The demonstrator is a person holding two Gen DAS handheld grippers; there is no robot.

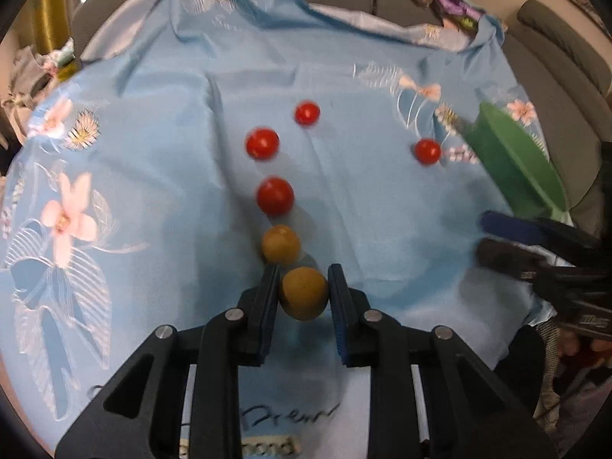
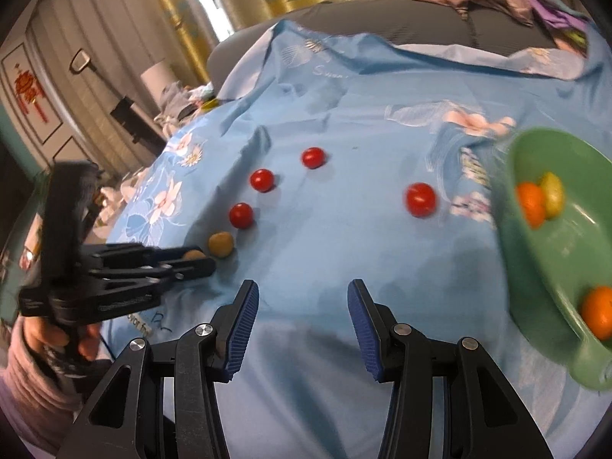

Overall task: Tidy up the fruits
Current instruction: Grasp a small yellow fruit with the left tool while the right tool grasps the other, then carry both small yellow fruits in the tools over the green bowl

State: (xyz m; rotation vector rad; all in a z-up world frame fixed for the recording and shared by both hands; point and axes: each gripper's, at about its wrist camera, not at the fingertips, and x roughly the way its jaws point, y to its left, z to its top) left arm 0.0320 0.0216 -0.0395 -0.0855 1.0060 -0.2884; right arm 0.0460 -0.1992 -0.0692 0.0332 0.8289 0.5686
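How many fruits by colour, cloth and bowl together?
Red, on the cloth: 4 (nearest)
Tan-brown: 2, one on the cloth, one between the left gripper's fingers
Orange, in the green bowl: 2 (one)
Yellow-green, in the bowl: 1
Total: 9

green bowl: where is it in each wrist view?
Left wrist: green bowl at the right edge, seen side-on, contents hidden.
Right wrist: green bowl at the right edge, interior visible with fruit inside.
Shared landmark: the lone red tomato just left of the bowl.
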